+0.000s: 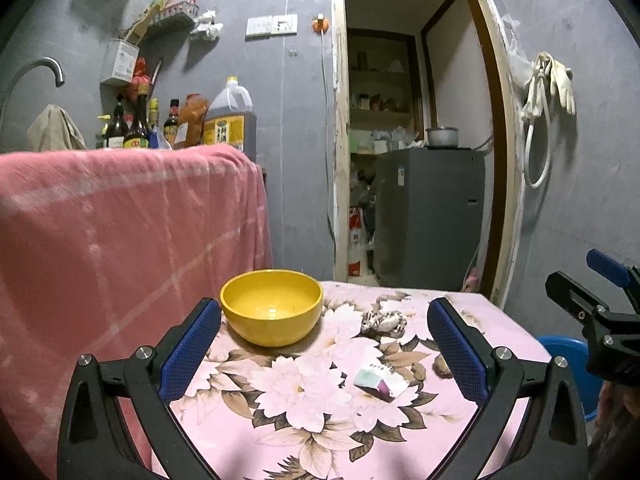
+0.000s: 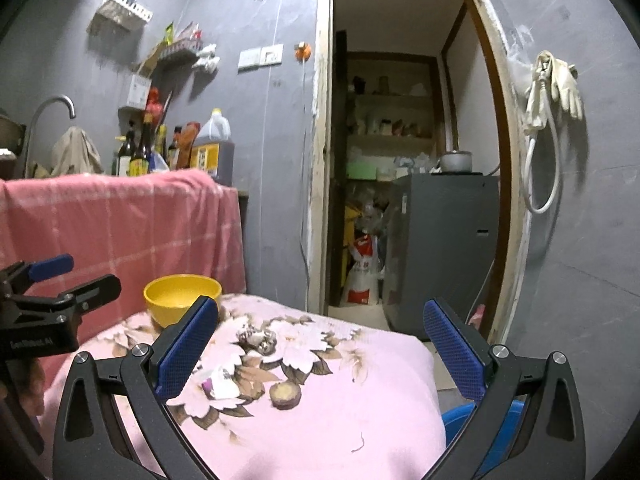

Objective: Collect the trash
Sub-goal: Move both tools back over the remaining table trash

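Observation:
A small table with a pink floral cloth (image 1: 280,440) (image 2: 360,408) holds a yellow bowl (image 1: 272,306) (image 2: 180,296). On the cloth lie a crumpled wrapper (image 1: 383,322) (image 2: 258,340), a small white and purple carton (image 1: 380,383) (image 2: 220,386) and a brown round scrap (image 2: 285,395) (image 1: 442,366). My left gripper (image 1: 324,356) is open above the near part of the table, the carton between its fingers. It also shows in the right wrist view (image 2: 68,280). My right gripper (image 2: 320,352) is open and empty to the right, and shows at the left view's right edge (image 1: 588,280).
A blue bin (image 2: 476,424) (image 1: 568,356) stands on the floor at the table's right side. A counter draped in a pink checked cloth (image 1: 120,240) rises to the left, with bottles (image 1: 140,128) on it. An open doorway with a grey fridge (image 1: 428,216) lies beyond.

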The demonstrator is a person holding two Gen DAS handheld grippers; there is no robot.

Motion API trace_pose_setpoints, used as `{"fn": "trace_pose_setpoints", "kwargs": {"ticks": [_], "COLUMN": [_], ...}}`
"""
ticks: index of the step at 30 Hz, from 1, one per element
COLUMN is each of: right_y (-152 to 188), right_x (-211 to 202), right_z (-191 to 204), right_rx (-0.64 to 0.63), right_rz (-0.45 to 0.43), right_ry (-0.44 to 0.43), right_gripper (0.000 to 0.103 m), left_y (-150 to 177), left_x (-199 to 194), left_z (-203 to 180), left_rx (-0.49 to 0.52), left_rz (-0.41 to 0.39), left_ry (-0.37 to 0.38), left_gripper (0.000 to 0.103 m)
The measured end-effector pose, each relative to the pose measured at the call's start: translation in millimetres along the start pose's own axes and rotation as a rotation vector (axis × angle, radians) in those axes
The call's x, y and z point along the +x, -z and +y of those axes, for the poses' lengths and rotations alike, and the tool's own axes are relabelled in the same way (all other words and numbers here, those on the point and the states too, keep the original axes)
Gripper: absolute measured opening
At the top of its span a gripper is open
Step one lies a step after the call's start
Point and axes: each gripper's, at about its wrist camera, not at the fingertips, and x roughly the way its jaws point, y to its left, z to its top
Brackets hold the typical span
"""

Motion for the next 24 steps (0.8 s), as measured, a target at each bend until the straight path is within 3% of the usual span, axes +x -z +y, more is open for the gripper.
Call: {"fn": "trace_pose_setpoints", "kwargs": {"ticks": [5,16,18,22,24], "right_y": [9,25,28,37,41], "right_x": [18,63,70,86,94], "right_z": [-1,-3,-3,-4,-5], "right_rx": [-0.013,-0.002,0.003,0.021,0.034], "right_rz": [0.042,0.222,0.259,0.359,0.41], "right_ry": [-0.013,-0.064,-0.078,-0.103,-0.122], "right_gripper": [0.103,0.103,0.1,0.083,0.081], "left_y": [7,18,20,25,28], "left_x": [18,59,68,85,94], "left_z": [1,7,9,12,14], "left_rx": [0.001,-0.025,-0.036,-0.074,-0.101], "left_rz": [0.035,0.168,0.208,0.302,0.349], "left_ry": [0.004,0.006,0.011,0.038,0.063], "left_gripper": [0.101,0.101,0.101,0.1,0.097]}}
